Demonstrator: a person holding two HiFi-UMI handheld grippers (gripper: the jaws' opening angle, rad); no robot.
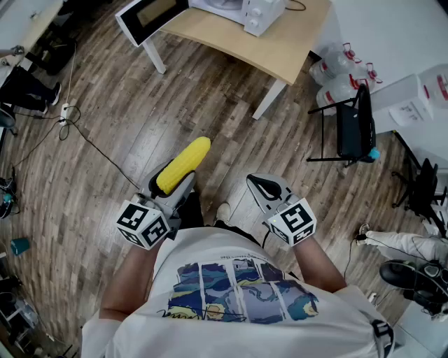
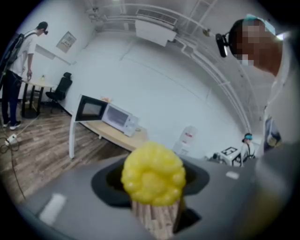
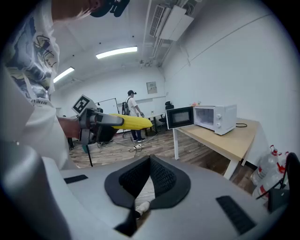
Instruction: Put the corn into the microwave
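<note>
A yellow corn cob (image 1: 184,165) sticks forward out of my left gripper (image 1: 172,187), whose jaws are shut on its near end above the wooden floor. The left gripper view shows the cob's tip (image 2: 153,173) end-on between the jaws. My right gripper (image 1: 265,188) is shut and holds nothing, level with the left one and to its right. The white microwave (image 1: 241,10) stands on a light wooden table (image 1: 283,43) ahead, its door (image 1: 150,19) swung open to the left. In the right gripper view the microwave (image 3: 217,117) shows an open cavity, with the corn (image 3: 133,122) to its left.
Water jugs (image 1: 335,73) and a black chair (image 1: 354,122) stand right of the table. Cables and a power strip (image 1: 66,112) lie on the floor at left, with a teal cup (image 1: 19,245) nearer. A person (image 2: 18,70) stands at a far desk.
</note>
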